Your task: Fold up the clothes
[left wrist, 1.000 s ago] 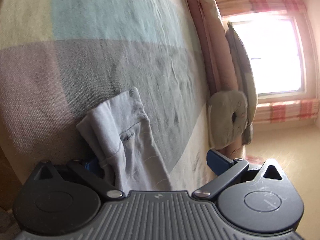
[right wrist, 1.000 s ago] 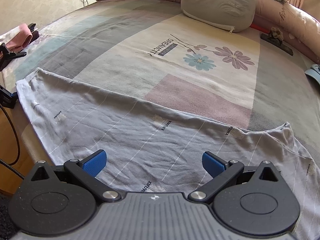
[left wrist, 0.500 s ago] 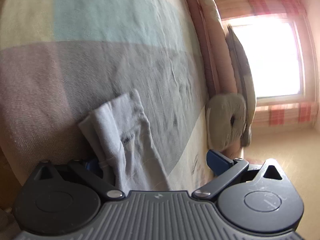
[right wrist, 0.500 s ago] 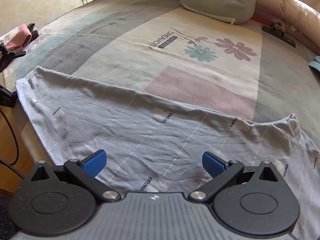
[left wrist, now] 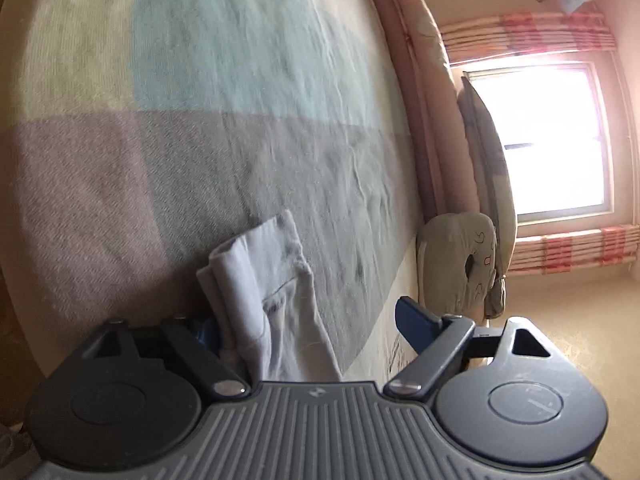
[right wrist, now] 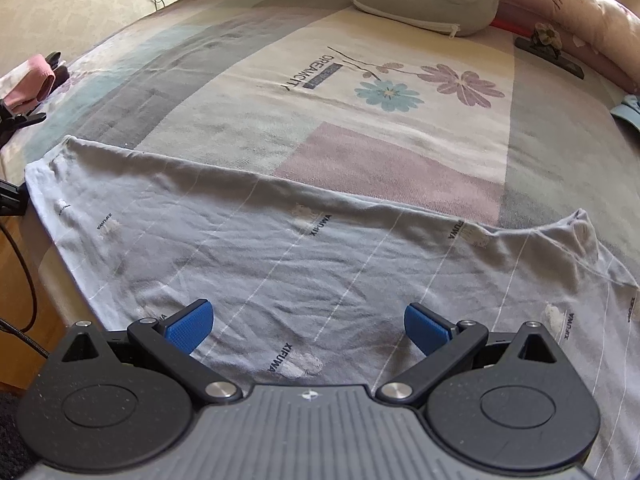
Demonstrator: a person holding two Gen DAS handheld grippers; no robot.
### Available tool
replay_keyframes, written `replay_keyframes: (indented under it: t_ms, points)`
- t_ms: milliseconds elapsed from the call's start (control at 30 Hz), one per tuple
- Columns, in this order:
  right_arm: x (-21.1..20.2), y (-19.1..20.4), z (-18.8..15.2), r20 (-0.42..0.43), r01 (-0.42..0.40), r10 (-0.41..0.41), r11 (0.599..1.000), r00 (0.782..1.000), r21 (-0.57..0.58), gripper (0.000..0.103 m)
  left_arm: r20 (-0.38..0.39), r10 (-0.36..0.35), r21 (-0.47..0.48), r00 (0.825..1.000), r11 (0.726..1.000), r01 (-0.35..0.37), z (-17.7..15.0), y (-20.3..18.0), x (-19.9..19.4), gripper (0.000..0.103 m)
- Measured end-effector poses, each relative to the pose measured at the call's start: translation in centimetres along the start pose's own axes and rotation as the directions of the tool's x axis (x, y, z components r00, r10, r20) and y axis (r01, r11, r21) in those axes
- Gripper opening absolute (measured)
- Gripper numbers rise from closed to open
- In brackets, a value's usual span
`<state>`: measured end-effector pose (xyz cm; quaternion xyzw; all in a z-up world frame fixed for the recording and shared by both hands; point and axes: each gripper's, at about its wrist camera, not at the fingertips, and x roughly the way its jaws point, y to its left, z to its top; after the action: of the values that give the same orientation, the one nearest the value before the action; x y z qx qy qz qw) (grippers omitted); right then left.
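Your pale grey, thin-striped cotton garment (right wrist: 304, 256) lies spread along the near edge of the patchwork bed sheet (right wrist: 360, 128), its far hem running in a fairly straight line across the bed, some wrinkles in the middle. Your right gripper (right wrist: 306, 326) hangs just over that cloth with its blue-padded jaws wide apart and nothing between them. Your left gripper (left wrist: 308, 324) is at one end of the garment, where a bunched corner of the same grey fabric (left wrist: 266, 280) stands up by the left finger; its jaws also look well apart, so the cloth seems to rest against one pad and not to be pinched (the left pad is mostly hidden behind the fabric, so you cannot be certain).

This looks like the step of taking hold before the first fold. Next, you likely need to close each gripper on an edge, the right one low enough to catch fabric without snagging the sheet, then carry both holds across together so the fold lands even.
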<state>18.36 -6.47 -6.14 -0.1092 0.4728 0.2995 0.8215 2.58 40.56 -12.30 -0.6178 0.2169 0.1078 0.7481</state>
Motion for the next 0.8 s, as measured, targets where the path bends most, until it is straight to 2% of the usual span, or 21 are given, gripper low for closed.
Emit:
replay_keyframes:
  t_ms: [133,333,433,467,567,700,800]
  points:
    - [-0.1,0.1,0.0,0.008,-0.002,0.002,1.0,1.0,0.001,0.103,0.011,0.016,0.187,1.0,0.982,-0.018,-1.3,-1.0,0.4,0.086]
    - [-0.3,0.3,0.0,0.021,-0.008,0.008,1.0,1.0,-0.008,0.103,0.043,0.027,0.162,0.999,0.986,-0.034,-1.1,-0.3,0.0,0.07]
    - [-0.6,0.4,0.2,0.031,-0.01,0.011,1.0,0.999,-0.012,0.103,0.055,0.045,0.192,0.997,0.98,-0.054,-1.4,0.2,-0.4,0.051]
    - [-0.6,0.4,0.2,0.033,-0.012,0.012,1.0,0.999,-0.013,0.103,0.059,0.052,0.19,0.997,0.98,-0.062,-1.4,0.5,-0.5,0.041]
    - [-0.6,0.5,0.3,0.037,-0.018,0.019,1.0,0.999,-0.019,0.103,0.058,0.084,0.141,0.995,0.986,-0.091,-1.2,1.3,-0.5,0.018]
    - [-0.9,0.8,0.7,0.048,-0.045,0.047,0.998,0.998,-0.032,0.103,0.059,0.114,0.162,0.992,0.979,-0.123,-1.2,0.6,-0.1,0.017]
    - [-1.0,0.7,1.6,0.058,-0.112,0.112,0.994,0.992,-0.011,0.103,0.061,0.153,0.221,0.986,0.962,-0.163,-1.4,-0.7,-0.1,0.013]
